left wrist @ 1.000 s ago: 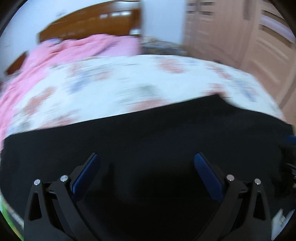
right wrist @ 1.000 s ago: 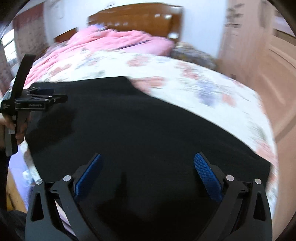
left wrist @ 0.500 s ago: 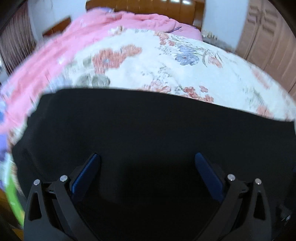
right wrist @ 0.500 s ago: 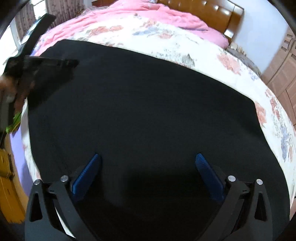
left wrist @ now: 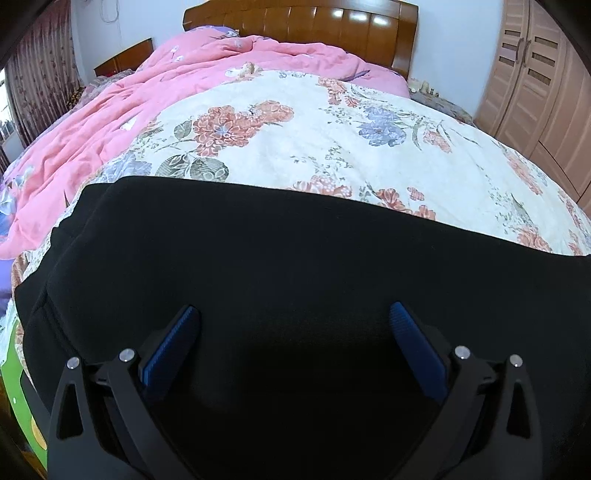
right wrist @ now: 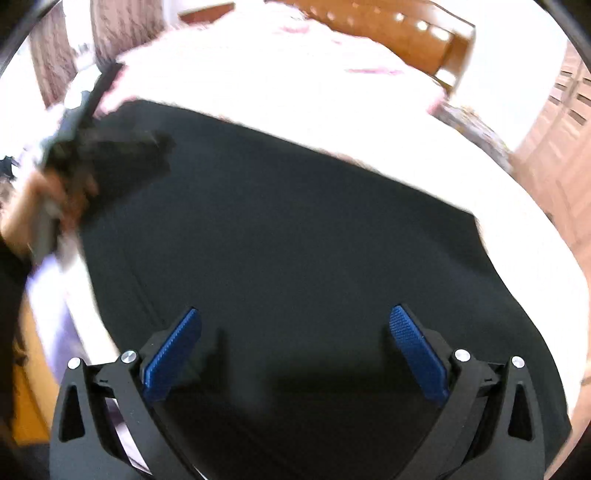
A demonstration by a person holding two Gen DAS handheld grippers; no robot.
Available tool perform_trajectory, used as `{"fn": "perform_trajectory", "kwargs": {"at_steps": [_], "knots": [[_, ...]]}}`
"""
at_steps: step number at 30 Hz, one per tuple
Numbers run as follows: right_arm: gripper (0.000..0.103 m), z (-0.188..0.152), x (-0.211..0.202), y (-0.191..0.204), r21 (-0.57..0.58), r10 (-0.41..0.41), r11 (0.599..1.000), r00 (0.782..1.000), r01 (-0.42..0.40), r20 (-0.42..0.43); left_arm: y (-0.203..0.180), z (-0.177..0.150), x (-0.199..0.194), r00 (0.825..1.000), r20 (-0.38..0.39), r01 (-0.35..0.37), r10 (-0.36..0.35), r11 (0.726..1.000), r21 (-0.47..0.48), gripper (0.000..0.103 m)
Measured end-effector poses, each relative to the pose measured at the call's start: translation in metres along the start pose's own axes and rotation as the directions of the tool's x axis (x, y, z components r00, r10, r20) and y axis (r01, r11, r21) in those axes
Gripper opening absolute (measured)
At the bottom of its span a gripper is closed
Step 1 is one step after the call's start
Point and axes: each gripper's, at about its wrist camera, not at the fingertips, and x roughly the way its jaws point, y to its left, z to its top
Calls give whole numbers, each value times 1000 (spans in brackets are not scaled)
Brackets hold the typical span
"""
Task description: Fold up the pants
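Observation:
Black pants [left wrist: 280, 258] lie spread flat across the near part of the bed, and they fill the right wrist view [right wrist: 295, 240] too. My left gripper [left wrist: 291, 332] is open and empty, hovering over the pants near their left end. My right gripper [right wrist: 295, 332] is open and empty above the pants. The left gripper also shows blurred in the right wrist view [right wrist: 92, 147], over the pants' far left corner.
The bed has a floral cover [left wrist: 332, 140] beyond the pants and a bunched pink quilt [left wrist: 129, 103] at the far left. A wooden headboard [left wrist: 314, 26] stands behind. Wardrobe doors [left wrist: 535, 74] are at the right. The bed's edge drops off at the left.
Both grippers have swung left and tilted down over the pants. The pants' left end has come into the left wrist view. Both stay open.

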Motion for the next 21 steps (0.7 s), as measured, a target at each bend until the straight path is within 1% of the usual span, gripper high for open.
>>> {"fn": "perform_trajectory", "kwargs": {"at_steps": [1, 3, 5, 7, 8, 9, 12, 14, 16, 17, 19, 21], "knots": [[98, 12, 6, 9, -16, 17, 1000, 1000, -17, 1, 0, 0, 0, 1000, 3, 0, 0, 1000, -1, 102], [98, 25, 20, 22, -41, 15, 999, 1000, -16, -18, 1, -1, 0, 1000, 6, 5, -5, 1000, -2, 102], [98, 28, 33, 30, -57, 22, 998, 999, -24, -39, 2, -1, 0, 1000, 9, 9, -9, 1000, -1, 102], [99, 19, 53, 33, -83, 21, 996, 996, -28, -90, 2, -2, 0, 1000, 12, 8, -8, 1000, 0, 102], [99, 10, 50, 24, -72, 40, 996, 998, -43, -44, 2, -2, 0, 1000, 16, 10, -10, 1000, 0, 102], [99, 6, 48, 21, -73, 56, 996, 998, -58, -40, 2, -3, 0, 1000, 17, 12, -12, 1000, -2, 102], [99, -3, 38, 17, -90, 52, 994, 996, -59, -73, 2, -3, 0, 1000, 20, 11, -11, 1000, -1, 102], [99, -10, 32, 14, -83, 53, 995, 996, -60, -78, 2, -3, 0, 1000, 20, 11, -11, 1000, -1, 102], [99, -20, 23, 7, -67, 61, 996, 995, -67, -77, 2, -3, 0, 1000, 20, 11, -11, 1000, -1, 102], [98, -31, 21, -1, -60, 61, 996, 995, -66, -83, 2, -3, 0, 1000, 20, 11, -11, 1000, -1, 102], [98, -46, 5, -9, -47, 18, 999, 996, -22, -89, 2, -3, 0, 1000, 20, 12, -12, 1000, -1, 102], [98, -65, -18, -32, -8, -8, 1000, 999, 8, -50, 2, -3, 0, 1000, 24, 9, -9, 1000, 0, 102]]}}
